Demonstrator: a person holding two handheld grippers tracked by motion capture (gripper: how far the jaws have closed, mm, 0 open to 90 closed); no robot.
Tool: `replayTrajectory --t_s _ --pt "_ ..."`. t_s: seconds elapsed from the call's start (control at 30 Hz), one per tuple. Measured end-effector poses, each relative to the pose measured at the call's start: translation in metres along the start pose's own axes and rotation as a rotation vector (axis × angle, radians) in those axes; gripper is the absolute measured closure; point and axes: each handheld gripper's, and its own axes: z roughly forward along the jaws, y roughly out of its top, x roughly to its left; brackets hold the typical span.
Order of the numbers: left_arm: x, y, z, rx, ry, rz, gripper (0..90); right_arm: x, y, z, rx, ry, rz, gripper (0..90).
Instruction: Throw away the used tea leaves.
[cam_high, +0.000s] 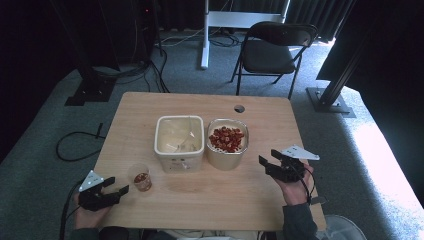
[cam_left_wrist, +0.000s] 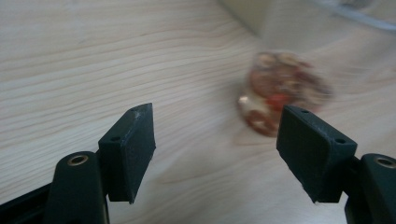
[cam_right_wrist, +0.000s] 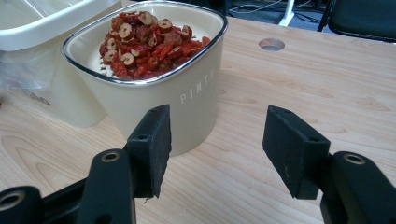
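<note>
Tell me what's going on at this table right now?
A person sits at a wooden table with a gripper in each hand. The left gripper is open beside a small clear cup of dried red fruit slices, not holding it. The right gripper is open and empty near a cream tub heaped with the same slices. A second tub stands alongside.

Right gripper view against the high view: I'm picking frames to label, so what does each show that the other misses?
Right gripper view alone: the raised lettering PINT on the cream container's side, and each dried red slice with its pale centre.

High view alone: the small clear cup of red pieces near the left gripper, the folding chair, and the carpet.

Both: the heaped cream container, the lighter bin beside it, the round hole in the wooden table, and the right gripper, open, holding nothing.
</note>
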Motion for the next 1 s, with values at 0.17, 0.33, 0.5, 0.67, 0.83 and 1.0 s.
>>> replayTrajectory --t_s 0.17,0.33,0.5,0.67,0.83,1.0 --pt "-0.016 0.007 0.002 -0.018 -0.062 0.063 27.2 0.000 -0.001 0.000 -0.005 -0.001 0.001 40.9" --pt "-0.028 0.019 0.016 -0.027 -0.094 0.106 22.1 0.000 -0.004 0.001 -0.004 0.001 0.006 40.8" --pt "-0.034 0.030 0.032 -0.020 -0.134 0.131 20.1 -0.001 -0.008 0.000 -0.003 0.000 0.014 40.8" --pt "-0.040 0.037 0.041 -0.023 -0.136 0.150 30.5 -0.003 -0.012 0.000 0.001 0.000 0.020 40.9" --pt "-0.053 0.041 0.050 -0.018 -0.164 0.175 32.3 -0.002 -0.016 0.000 0.002 0.004 0.022 41.4" --pt "-0.074 0.046 0.062 -0.023 -0.205 0.211 33.8 0.001 -0.020 0.001 0.008 0.020 0.016 43.1"
